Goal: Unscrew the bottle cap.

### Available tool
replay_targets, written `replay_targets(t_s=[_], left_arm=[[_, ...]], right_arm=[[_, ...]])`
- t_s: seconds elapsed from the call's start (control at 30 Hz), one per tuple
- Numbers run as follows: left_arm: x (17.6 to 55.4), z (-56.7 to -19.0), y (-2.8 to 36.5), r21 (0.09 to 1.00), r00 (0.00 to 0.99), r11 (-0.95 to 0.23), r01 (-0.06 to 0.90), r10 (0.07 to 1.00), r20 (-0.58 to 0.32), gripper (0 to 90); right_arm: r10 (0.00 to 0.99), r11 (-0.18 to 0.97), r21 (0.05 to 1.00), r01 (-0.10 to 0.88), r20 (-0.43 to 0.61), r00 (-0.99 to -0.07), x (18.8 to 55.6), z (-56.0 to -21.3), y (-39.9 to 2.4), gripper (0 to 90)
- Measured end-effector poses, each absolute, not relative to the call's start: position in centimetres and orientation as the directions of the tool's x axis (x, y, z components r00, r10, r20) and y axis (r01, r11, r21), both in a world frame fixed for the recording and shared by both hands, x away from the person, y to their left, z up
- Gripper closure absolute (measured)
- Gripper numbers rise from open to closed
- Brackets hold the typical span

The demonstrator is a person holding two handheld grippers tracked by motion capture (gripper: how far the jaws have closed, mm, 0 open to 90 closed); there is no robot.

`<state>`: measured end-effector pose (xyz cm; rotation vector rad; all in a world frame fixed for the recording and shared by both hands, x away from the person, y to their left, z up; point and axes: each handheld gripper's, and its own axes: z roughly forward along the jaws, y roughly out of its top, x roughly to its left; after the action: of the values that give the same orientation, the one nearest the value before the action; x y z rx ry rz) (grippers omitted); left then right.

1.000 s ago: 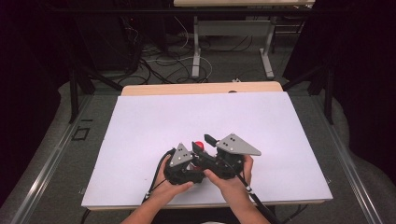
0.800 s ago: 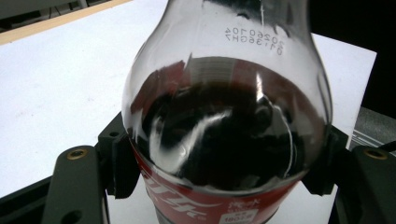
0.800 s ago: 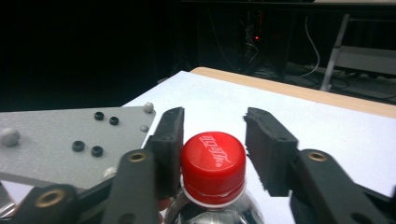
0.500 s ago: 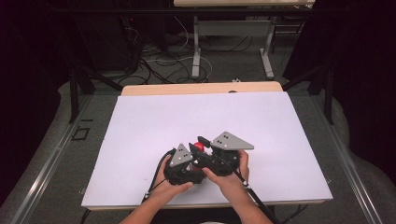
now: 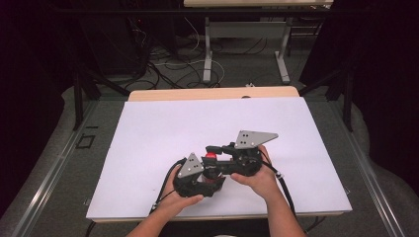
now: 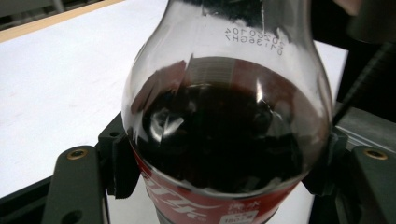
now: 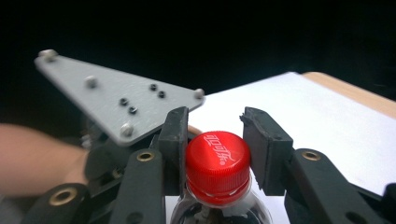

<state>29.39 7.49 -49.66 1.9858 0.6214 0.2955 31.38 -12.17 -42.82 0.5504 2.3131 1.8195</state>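
A white-topped table (image 5: 148, 133) with a pale wooden edge is sitting on grey floor (image 5: 54, 177). Beyond it, tangled cables (image 5: 168, 61) are lying under a second table's white metal legs (image 5: 207, 47) — dark curtains (image 5: 380, 59) are hanging on both sides, leaving the room's edges dim.

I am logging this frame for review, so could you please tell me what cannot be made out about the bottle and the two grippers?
- Bottle base: cut off by the bottom edge of the left gripper view, hidden by the hands in the high view.
- Label text: cropped and too small, left gripper view.
- Right gripper contact with the cap: a gap shows on one side; the other side is unclear.
- Left gripper jaws in the high view: hidden under its grey plate.
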Motion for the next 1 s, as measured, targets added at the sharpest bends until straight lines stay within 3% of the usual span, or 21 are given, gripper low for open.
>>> replay_targets(t_s=[0.07,0.17,0.23,0.3,0.5,0.6,0.8,0.97,1.0], left_arm=[[29.5,-49.6,7.6,0.878,0.826,-0.359,0.315,0.56,-0.067,29.8],[29.5,-49.6,7.7,0.877,0.813,-0.353,0.325,0.578,-0.068,29.8],[29.6,-49.6,7.8,0.879,0.799,-0.341,0.333,0.597,-0.072,29.7],[29.6,-49.6,7.9,0.877,0.794,-0.342,0.337,0.604,-0.07,29.7],[29.6,-49.5,7.7,0.875,0.797,-0.356,0.328,0.601,-0.055,29.7],[29.4,-49.5,7.6,0.876,0.803,-0.359,0.323,0.593,-0.053,29.8],[29.4,-49.5,7.9,0.876,0.823,-0.367,0.313,0.565,-0.057,29.8],[29.0,-49.3,7.8,0.883,0.854,-0.377,0.279,0.517,-0.049,29.8],[28.9,-49.3,7.7,0.884,0.859,-0.381,0.272,0.509,-0.045,29.8]], right_arm=[[0.459,0.157,0.964,0.216,0.122,-0.88,30.7,-42.7,-11.8,52.7],[0.511,0.113,0.965,0.238,0.149,-0.846,30.0,-42.6,-11.5,52.6],[0.643,0.089,0.966,0.244,0.132,-0.755,28.5,-42.4,-10.8,52.6],[0.691,0.081,0.969,0.231,0.113,-0.714,27.8,-42.2,-10.4,52.4],[0.74,0.14,0.97,0.199,0.031,-0.672,27.3,-42.7,-8.7,53.4],[0.759,0.16,0.964,0.212,0.017,-0.651,27.4,-43.0,-8.4,60.1],[0.675,0.177,0.959,0.222,0.046,-0.736,28.1,-42.9,-9.3,61.1],[0.416,0.221,0.952,0.213,0.106,-0.903,30.7,-42.5,-11.7,61.2],[0.349,0.24,0.955,0.172,0.081,-0.934,31.1,-42.6,-12.1,61.2]])
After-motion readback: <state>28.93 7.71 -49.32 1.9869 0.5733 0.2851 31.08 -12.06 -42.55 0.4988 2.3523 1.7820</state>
